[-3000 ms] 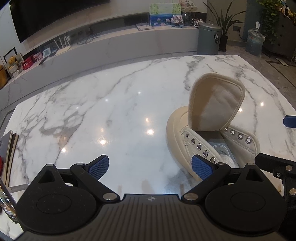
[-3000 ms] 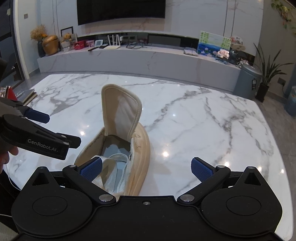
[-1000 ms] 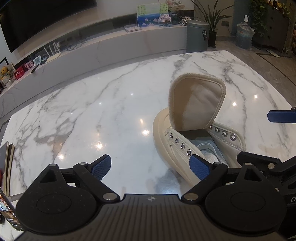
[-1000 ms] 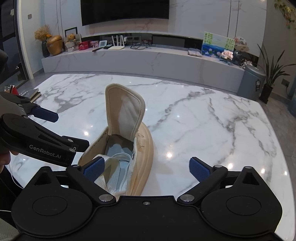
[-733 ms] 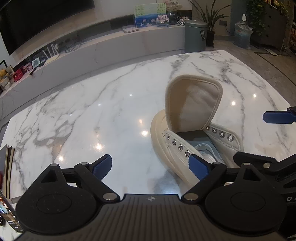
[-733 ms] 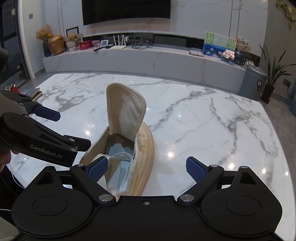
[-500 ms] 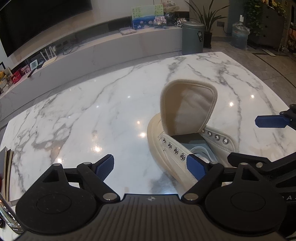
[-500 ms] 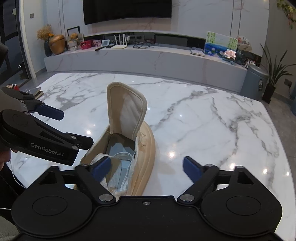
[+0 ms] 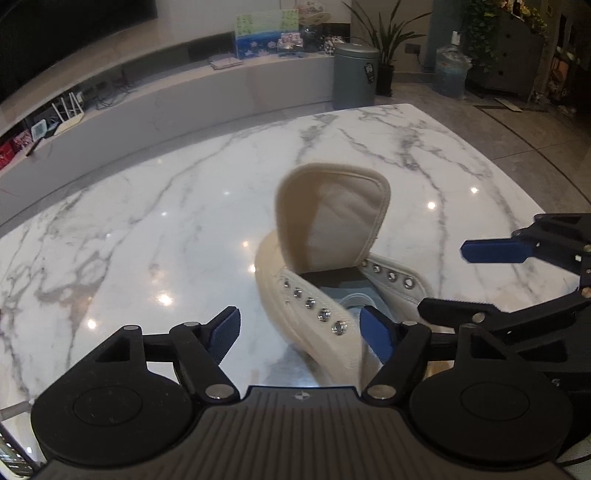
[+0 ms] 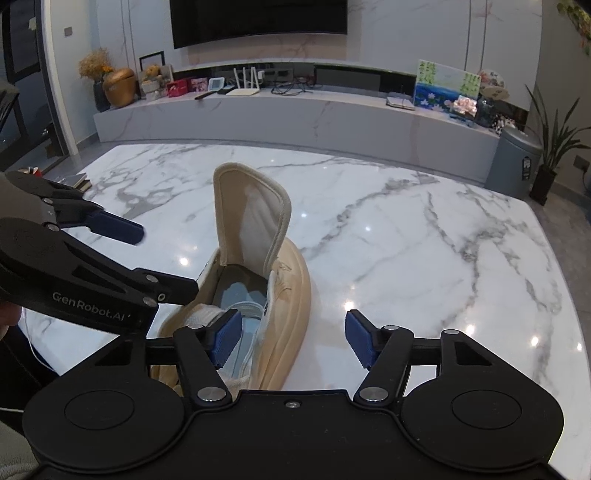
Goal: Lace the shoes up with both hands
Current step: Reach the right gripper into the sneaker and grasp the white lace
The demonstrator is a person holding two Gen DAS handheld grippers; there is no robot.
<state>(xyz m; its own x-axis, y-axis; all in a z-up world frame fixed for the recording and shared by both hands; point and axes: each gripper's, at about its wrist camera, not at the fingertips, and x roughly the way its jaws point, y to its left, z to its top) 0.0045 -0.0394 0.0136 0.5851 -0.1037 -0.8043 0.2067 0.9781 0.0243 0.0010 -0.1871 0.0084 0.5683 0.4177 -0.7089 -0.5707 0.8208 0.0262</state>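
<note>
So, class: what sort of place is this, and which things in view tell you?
Most likely a home living room: a wall-mounted television above a long media console with routers and ornaments, potted plants, and a marble table.

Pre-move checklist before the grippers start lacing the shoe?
1. Left gripper open, holding nothing: ok.
2. Right gripper open, holding nothing: ok.
3. Shoe upright on the marble table: ok.
4. Tongue flipped up, eyelets exposed: ok.
5. Lace in view: not ok, none visible in either view.
6. Shoe between the two grippers: ok.
</note>
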